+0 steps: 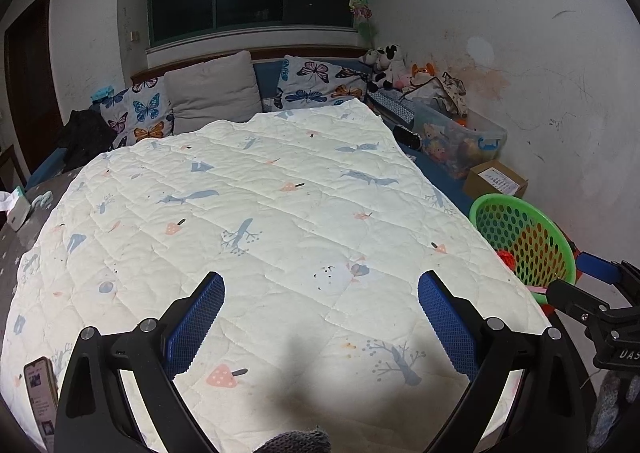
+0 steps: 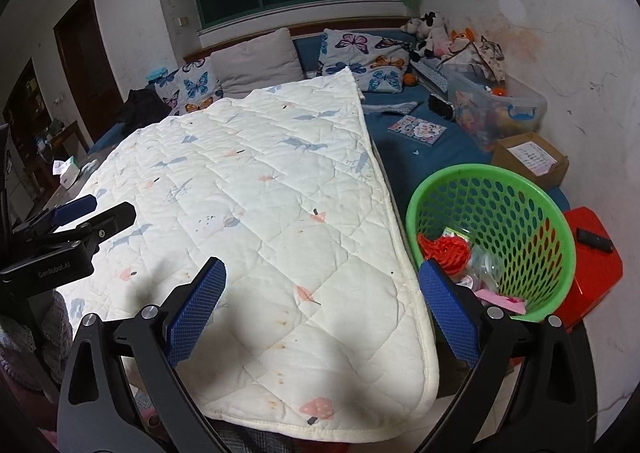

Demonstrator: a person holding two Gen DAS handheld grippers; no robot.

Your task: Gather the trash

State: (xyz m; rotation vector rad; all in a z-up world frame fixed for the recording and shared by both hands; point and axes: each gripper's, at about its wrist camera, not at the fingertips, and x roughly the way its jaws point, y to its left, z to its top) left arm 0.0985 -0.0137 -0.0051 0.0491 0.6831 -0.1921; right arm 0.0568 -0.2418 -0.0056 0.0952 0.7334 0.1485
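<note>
Left gripper (image 1: 320,317): black arms with blue ribbed pads, jaws spread wide, nothing between them; it hangs over the near part of the quilt.
Right gripper (image 2: 322,311): same build, jaws spread wide and empty; its right pad sits in front of the basket's near rim, its left pad over the quilt's near right corner.
Basket (image 2: 556,249): green perforated plastic, round, tilted toward the right wrist camera, standing just beside the quilt's right edge on a red stool (image 2: 596,277).
Trash (image 2: 448,249): lies inside the basket, a crumpled red net, clear plastic wrapping and pink scraps, heaped at the basket's low side.
Quilt (image 1: 280,213): cream, diamond-stitched, printed with blue foxes, trees and pink mushrooms; it covers most of the bed.
Pillows (image 1: 212,93): one plain grey between two butterfly-print ones, propped against the headboard.
Storage bin (image 2: 520,109): clear plastic with blue latches, filled with toys, at the far right near the wall.
Cardboard box (image 2: 532,157): brown, closed, between the bin and the basket.
Plush toys (image 1: 384,61): a black-and-white one and an orange one, piled in the far right corner.
Phone (image 1: 40,393): screen lit, at the quilt's near left edge.
Booklet (image 2: 416,129): colourful cover, flat on the blue sheet, right of the quilt.
Small dark object (image 2: 594,239): rests on the stool; kind unclear.
</note>
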